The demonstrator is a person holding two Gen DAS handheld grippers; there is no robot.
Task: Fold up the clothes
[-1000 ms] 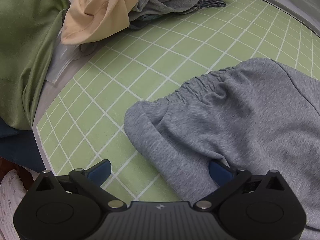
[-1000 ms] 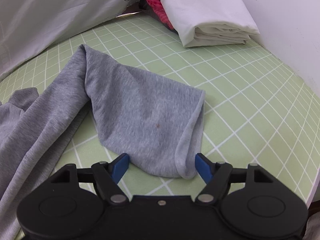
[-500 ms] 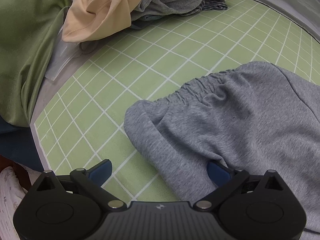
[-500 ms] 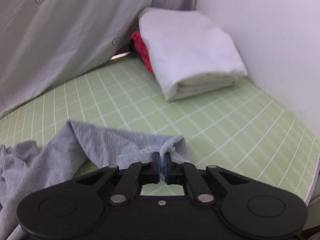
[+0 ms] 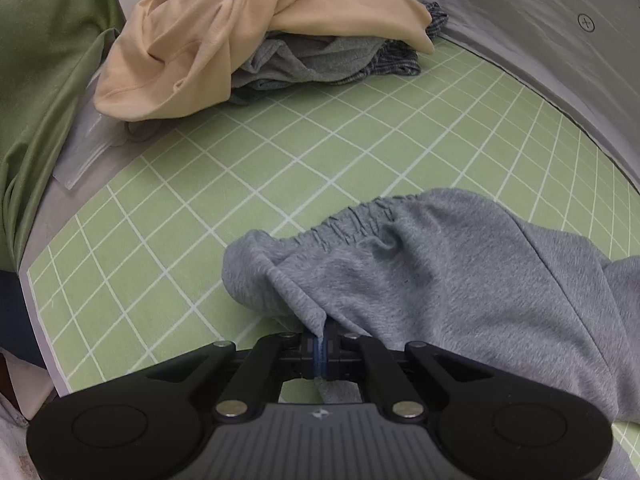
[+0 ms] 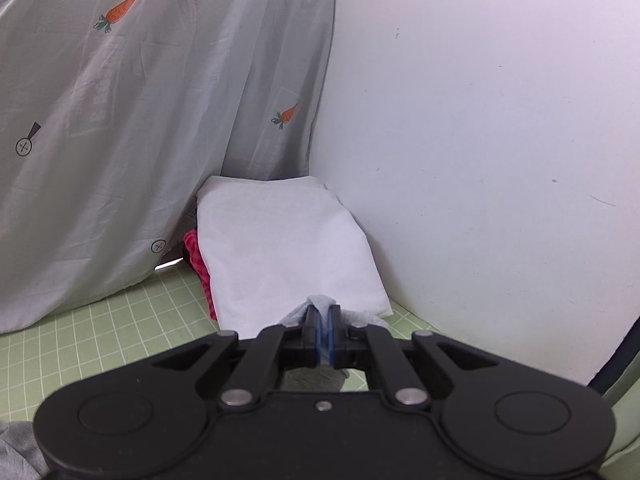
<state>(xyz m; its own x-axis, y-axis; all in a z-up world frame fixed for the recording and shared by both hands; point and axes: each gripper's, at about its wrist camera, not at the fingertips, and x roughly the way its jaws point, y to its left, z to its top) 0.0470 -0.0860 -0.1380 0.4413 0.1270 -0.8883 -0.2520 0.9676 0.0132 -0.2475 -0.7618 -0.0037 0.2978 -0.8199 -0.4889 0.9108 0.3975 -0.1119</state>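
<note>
Grey sweatpants (image 5: 440, 272) lie on the green grid mat (image 5: 280, 152), the gathered waistband toward the mat's middle. My left gripper (image 5: 322, 340) is shut on a fold of the pants near the waistband corner, and the cloth rises in a ridge to the pads. In the right wrist view my right gripper (image 6: 323, 320) is shut on a grey hem of the sweatpants (image 6: 320, 303), lifted well above the mat (image 6: 120, 332). Most of that leg hangs below the gripper body, out of sight.
A heap of unfolded clothes, with a beige garment (image 5: 240, 28) on top, sits at the mat's far left beside a green cloth (image 5: 36, 92). A folded white stack (image 6: 280, 248) over a red item (image 6: 198, 264) rests in the corner by a white wall (image 6: 480, 120). A grey carrot-print sheet (image 6: 120, 120) hangs behind.
Both grippers went from open around the grey fabric to shut on it. The right one rose high with the hem and tilted up toward the wall. The left one lifted slightly.
</note>
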